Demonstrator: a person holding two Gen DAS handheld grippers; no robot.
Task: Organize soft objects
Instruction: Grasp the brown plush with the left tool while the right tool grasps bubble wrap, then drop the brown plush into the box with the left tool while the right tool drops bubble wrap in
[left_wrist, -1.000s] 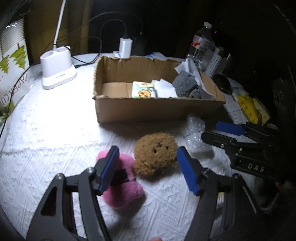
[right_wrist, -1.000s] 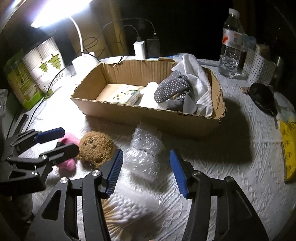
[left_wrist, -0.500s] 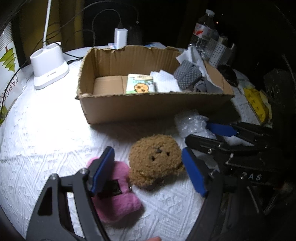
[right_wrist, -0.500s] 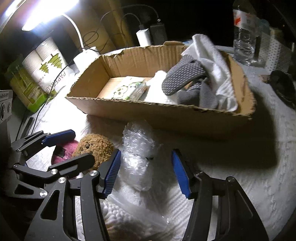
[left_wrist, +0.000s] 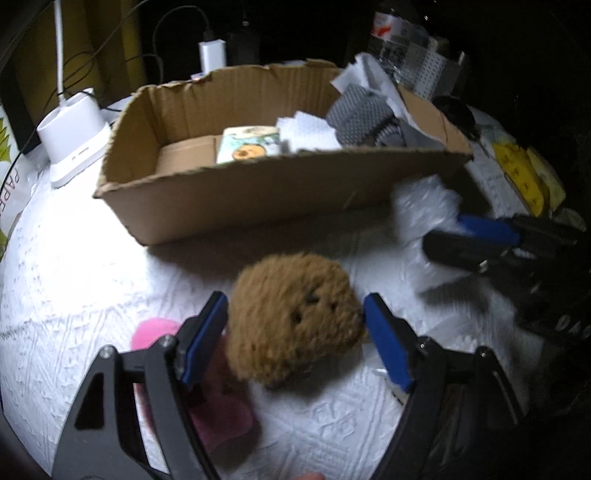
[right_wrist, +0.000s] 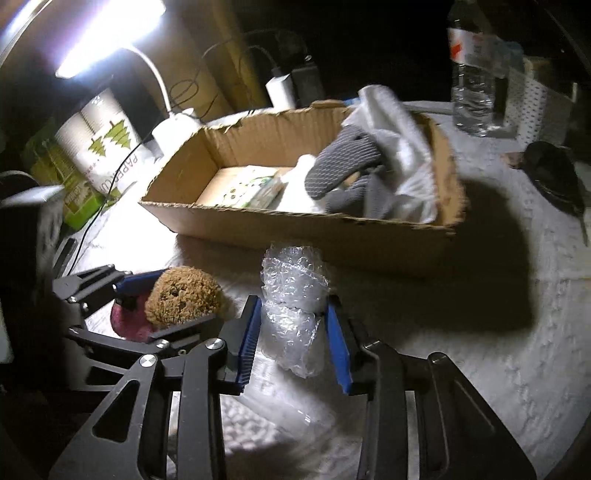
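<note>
Left gripper (left_wrist: 293, 339), blue-padded fingers closed against both sides of the round brown fuzzy plush toy (left_wrist: 295, 317), which sits on the white textured tabletop (left_wrist: 74, 266) in front of the open brown cardboard box (left_wrist: 258, 192). A pink plush toy (left_wrist: 221, 410) lies just beside it, partly under the left finger. Right gripper (right_wrist: 293, 341), fingers pressed onto the roll of clear bubble wrap (right_wrist: 295, 295), near the box's front wall. Inside the box: a grey knitted fabric item (right_wrist: 343, 166), white cloth (right_wrist: 402, 147) and a printed packet (right_wrist: 255, 186).
</note>
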